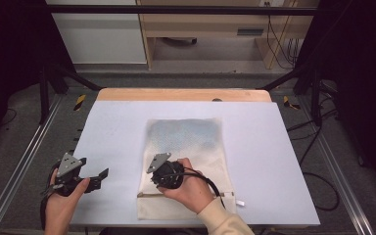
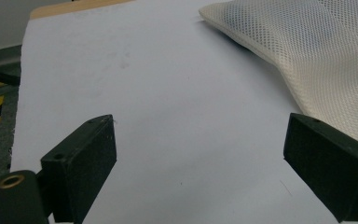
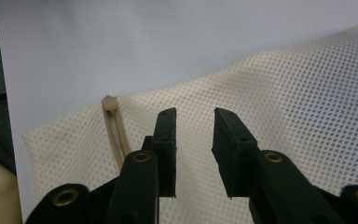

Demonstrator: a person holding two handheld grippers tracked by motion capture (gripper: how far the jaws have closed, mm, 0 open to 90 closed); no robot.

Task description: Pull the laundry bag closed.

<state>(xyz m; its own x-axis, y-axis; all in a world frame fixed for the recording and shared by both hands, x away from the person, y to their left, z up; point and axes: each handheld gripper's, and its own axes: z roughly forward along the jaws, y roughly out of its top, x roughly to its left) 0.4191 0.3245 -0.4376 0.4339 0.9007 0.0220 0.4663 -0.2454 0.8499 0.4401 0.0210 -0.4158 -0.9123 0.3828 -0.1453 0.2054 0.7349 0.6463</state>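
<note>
A cream mesh bag [image 1: 186, 161] lay flat mid-table [image 1: 117, 127], something bluish showing through its far half. The right gripper [image 3: 193, 140] hovered over its zipper [image 3: 114, 133] end, jaws slightly parted, holding nothing. The left gripper [image 2: 200, 163] gaped wide beside the bag [image 2: 307, 60].

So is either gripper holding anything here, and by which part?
Nothing is held. The left gripper is open over the bare table; the right gripper is open above the mesh bag, jaws apart.
</note>
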